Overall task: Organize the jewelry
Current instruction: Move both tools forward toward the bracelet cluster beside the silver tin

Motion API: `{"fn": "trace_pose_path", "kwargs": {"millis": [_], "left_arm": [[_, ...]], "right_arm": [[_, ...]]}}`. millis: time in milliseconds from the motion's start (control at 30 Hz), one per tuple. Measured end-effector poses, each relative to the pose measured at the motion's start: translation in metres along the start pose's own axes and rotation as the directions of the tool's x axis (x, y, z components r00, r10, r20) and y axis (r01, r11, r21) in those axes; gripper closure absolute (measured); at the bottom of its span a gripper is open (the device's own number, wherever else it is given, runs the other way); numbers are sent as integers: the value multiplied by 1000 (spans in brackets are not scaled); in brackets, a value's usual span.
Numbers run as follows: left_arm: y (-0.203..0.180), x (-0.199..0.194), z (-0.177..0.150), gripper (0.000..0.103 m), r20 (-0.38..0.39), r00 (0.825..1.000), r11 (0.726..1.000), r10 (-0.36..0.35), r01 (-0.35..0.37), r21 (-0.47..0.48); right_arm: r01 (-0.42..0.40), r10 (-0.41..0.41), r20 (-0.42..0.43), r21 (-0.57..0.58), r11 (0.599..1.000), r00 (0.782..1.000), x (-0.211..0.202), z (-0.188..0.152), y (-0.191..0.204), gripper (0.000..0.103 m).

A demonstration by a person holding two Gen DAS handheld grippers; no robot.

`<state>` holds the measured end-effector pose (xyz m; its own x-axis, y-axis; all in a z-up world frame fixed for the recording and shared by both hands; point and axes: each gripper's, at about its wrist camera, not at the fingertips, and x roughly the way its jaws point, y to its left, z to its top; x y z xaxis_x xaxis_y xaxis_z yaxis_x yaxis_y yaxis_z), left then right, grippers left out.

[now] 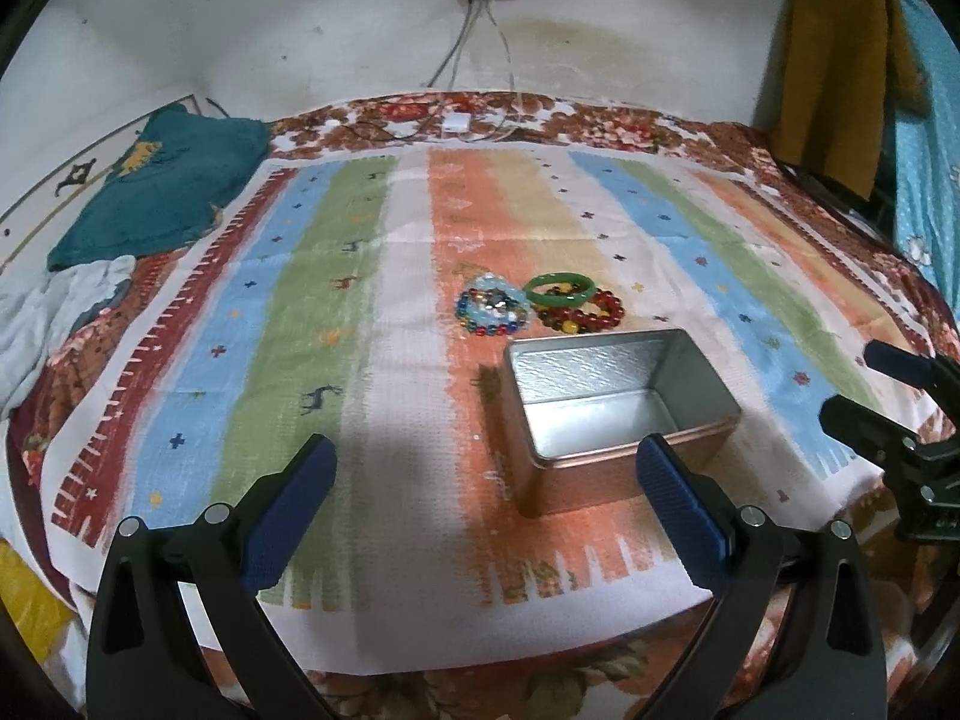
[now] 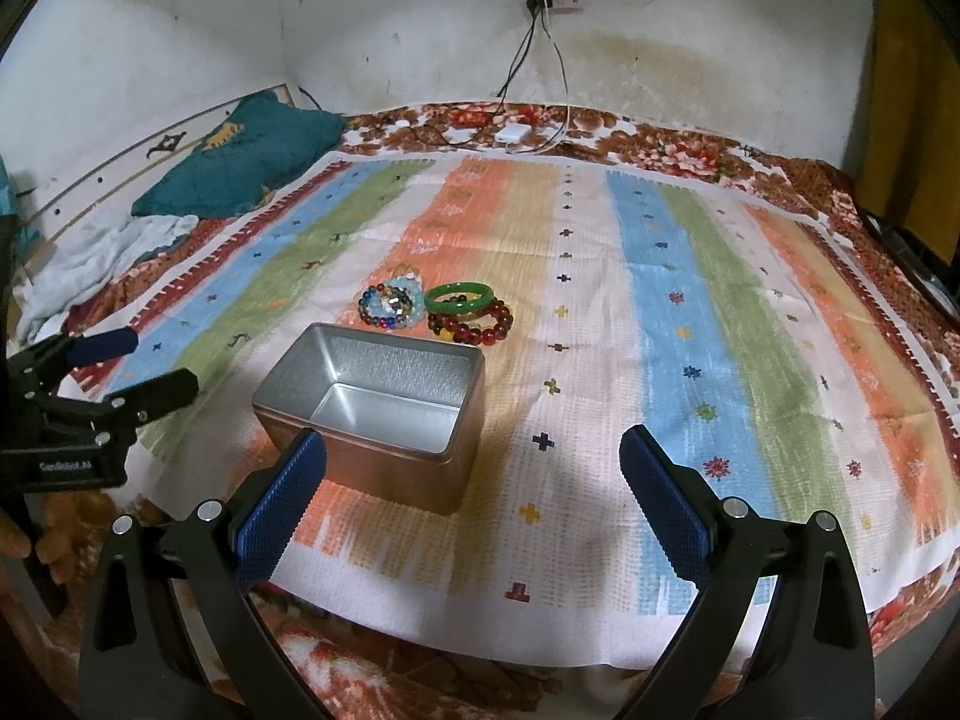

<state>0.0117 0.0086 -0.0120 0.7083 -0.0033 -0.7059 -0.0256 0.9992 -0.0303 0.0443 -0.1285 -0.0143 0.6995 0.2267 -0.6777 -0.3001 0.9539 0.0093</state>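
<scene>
Bracelets piled mid-cloth: green bangle (image 2: 460, 297) atop red bead bracelet (image 2: 480, 324), multicolour bead bracelets (image 2: 387, 306) at its 9 o'clock. Empty open tin box (image 2: 372, 414) near, at 6 o'clock. Left gripper (image 1: 486, 480) and right gripper (image 2: 474, 468): jaws apart, holding nothing, above striped cloth (image 2: 690, 330).

each gripper is the same build. the left gripper (image 1: 486, 468) has two matte black arms, curved and flattened, each with a long teardrop cutout near its base and two round silver screw heads at the pivots. its fingers (image 1: 288, 516) wear dark blue rubber pads with a fine ribbed, dotted texture. the right gripper (image 2: 474, 474) shows the same black arms, silver screws and blue textured fingers (image 2: 282, 504). seen from the right wrist camera, the left gripper's black body carries small white lettering on its side, too small to read fully, and small silver bolts along its linkage.
</scene>
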Motion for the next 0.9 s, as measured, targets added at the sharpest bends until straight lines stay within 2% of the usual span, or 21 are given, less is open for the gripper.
{"fn": "trace_pose_path", "kwargs": {"millis": [267, 667, 900], "left_arm": [[8, 4, 2, 6, -17, 1000, 999, -8, 7, -36], [3, 17, 6, 6, -36, 999, 1000, 5, -5, 0], [9, 33, 23, 6, -60, 998, 1000, 17, -16, 3]], "right_arm": [[-3, 3, -14, -13, 1000, 1000, 6, 2, 3, 4], [-27, 26, -20, -8, 1000, 999, 15, 12, 1, 4], [-88, 91, -67, 41, 995, 994, 31, 25, -11, 4]]}}
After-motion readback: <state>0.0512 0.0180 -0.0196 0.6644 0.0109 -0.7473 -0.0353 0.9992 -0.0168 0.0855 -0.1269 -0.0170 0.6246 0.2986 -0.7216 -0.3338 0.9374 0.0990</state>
